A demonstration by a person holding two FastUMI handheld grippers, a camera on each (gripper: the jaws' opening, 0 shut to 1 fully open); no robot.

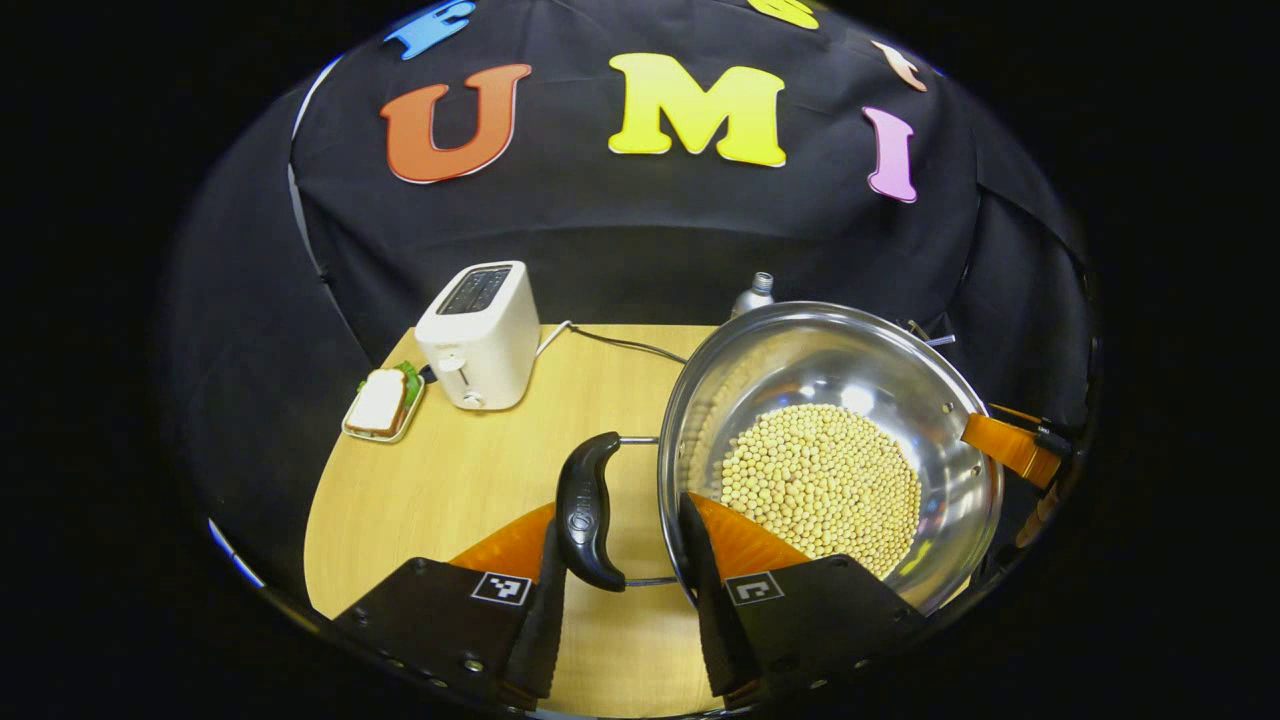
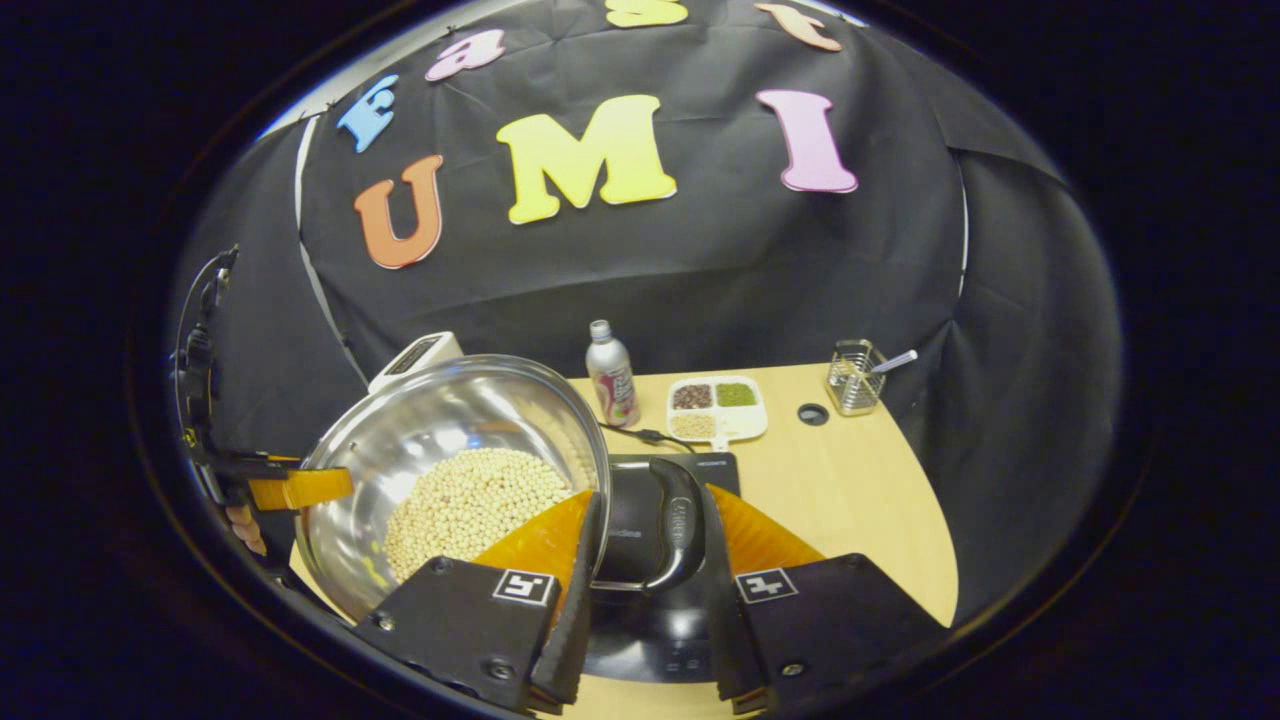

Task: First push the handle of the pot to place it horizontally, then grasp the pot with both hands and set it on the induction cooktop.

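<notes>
While each gripper clenches a black handle, the shiny steel pot of pale beans hangs above the black cooktop.

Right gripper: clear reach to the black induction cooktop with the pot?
Probably yes. The right gripper holds the steel pot by its black side handle above the black induction cooktop, which looks bare.

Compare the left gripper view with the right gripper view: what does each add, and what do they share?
Left gripper view: a sandwich plate beside the toaster. Right gripper view: the induction cooktop, a divided dish and a wire holder. Both: the pot of beans, the toaster, a bottle; the left claw and right claw each straddle a pot handle.
</notes>
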